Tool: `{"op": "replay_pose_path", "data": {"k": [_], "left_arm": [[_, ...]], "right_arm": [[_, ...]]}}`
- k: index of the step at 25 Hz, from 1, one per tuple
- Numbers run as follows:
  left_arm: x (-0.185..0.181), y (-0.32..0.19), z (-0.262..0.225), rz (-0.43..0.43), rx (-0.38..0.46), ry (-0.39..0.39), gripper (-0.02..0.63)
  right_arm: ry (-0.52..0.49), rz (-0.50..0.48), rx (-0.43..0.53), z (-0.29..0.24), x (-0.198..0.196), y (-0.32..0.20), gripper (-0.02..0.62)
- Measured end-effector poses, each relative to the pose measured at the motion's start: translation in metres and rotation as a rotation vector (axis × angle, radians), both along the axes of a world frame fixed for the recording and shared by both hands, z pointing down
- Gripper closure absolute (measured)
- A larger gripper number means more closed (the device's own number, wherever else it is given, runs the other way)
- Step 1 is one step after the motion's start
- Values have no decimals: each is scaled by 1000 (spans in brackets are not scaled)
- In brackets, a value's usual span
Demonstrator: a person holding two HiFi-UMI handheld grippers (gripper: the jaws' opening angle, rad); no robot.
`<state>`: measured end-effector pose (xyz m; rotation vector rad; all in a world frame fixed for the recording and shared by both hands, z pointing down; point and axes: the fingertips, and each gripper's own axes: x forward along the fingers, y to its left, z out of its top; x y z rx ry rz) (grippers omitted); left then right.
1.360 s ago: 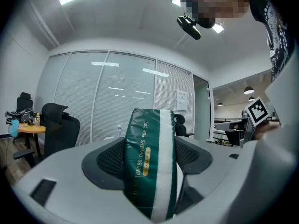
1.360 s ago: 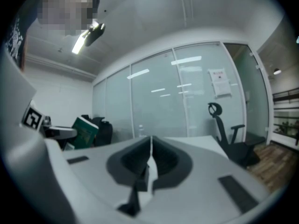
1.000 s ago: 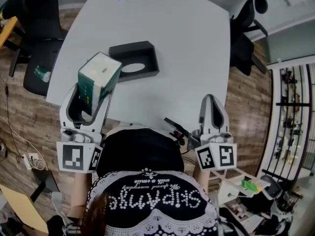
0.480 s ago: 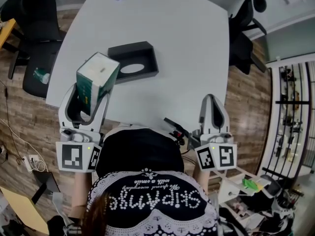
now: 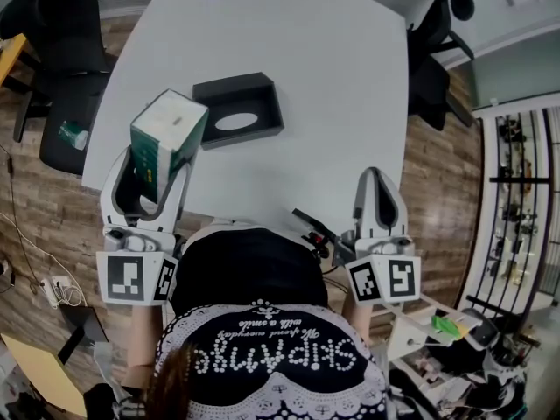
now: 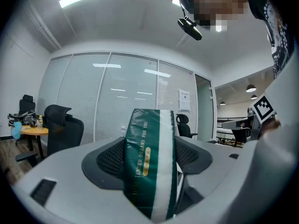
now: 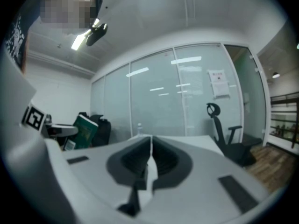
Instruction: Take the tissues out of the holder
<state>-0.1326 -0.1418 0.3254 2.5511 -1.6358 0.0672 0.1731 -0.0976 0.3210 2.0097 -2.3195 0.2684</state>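
The removal itself is looking done: the green-and-white tissue pack (image 5: 168, 138) is sitting clear of the black tissue holder (image 5: 258, 94), which is lying on the white table (image 5: 306, 42) with its oval opening facing up. Judging by this, only setting the pack down is remaining. The left gripper (image 5: 159, 169) is clamping the pack between its jaws and holding it tilted in the air, just left of the holder and nearer the person. The right gripper (image 5: 378, 178) is pinching together on nothing, well right of the holder at the table's near edge.
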Motion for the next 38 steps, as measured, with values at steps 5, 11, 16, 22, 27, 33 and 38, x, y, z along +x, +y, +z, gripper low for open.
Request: {"op": "replay_pose_path", "data": {"k": [5,11,16,22,27,33,38], "left_arm": [[-2,-3,-2,0,3,4,255],[-4,-4,-4,-3,4,5,255],[-4,-4,-5,-1,8,8,255],[-4,-4,-5,4,8,8,255],[-2,-4,-6,11,12,10,255],[-2,-3,-6,15,13,10,255],[-2,-3,-5,13,13,11,255]], "right_arm": [[3,4,-3,0,-1,-2,560],[4,1,1,-1,-3,-3,560],[7,1,0,-1,-2,-3,560],[19,1,-7,0,-3,-1,560],[22,2,-7,0,-3,0,561],[25,-4,-6,0,-6,-2,561],[27,-5,-3,0,-6,-2,561]]}}
